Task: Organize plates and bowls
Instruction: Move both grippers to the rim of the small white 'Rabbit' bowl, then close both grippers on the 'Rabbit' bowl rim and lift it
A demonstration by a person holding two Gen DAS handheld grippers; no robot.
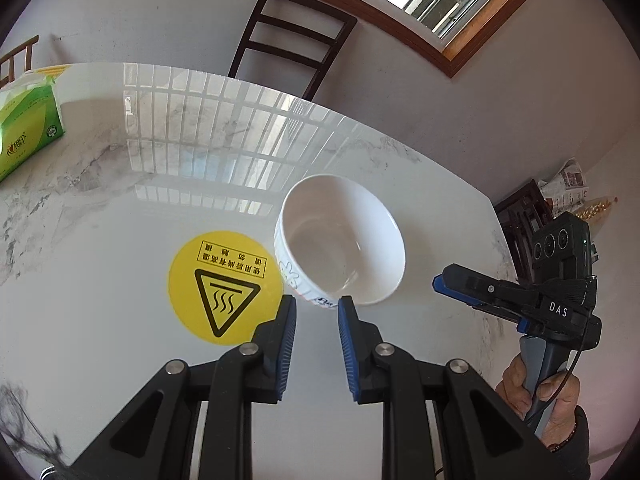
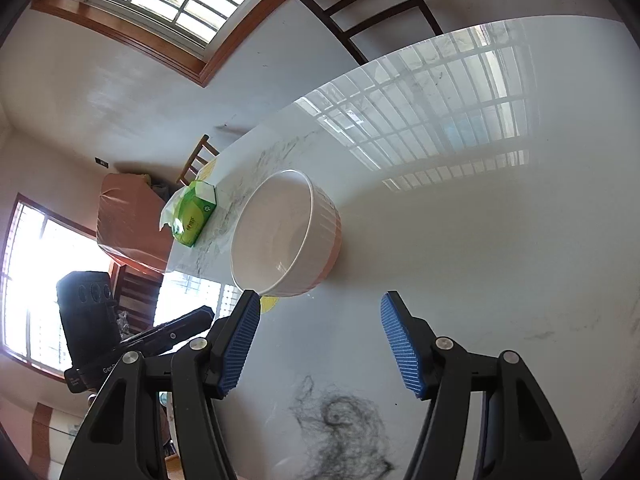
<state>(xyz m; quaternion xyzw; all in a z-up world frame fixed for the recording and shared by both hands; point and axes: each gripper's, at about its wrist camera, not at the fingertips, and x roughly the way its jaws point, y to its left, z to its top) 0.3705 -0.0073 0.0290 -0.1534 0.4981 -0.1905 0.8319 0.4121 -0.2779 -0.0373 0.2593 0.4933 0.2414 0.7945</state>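
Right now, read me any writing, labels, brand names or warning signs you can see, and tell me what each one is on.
"DAS": on the right gripper, seen from the left wrist camera.
"Gen": cut-off lettering on the left gripper, seen from the right wrist camera.
Hot-surface triangle with wavy lines: on the yellow round sticker on the table; its boxed Chinese lines are upside down, unreadable.
Tissue pack: red logo too blurred.
Bowl: blue mark too small.
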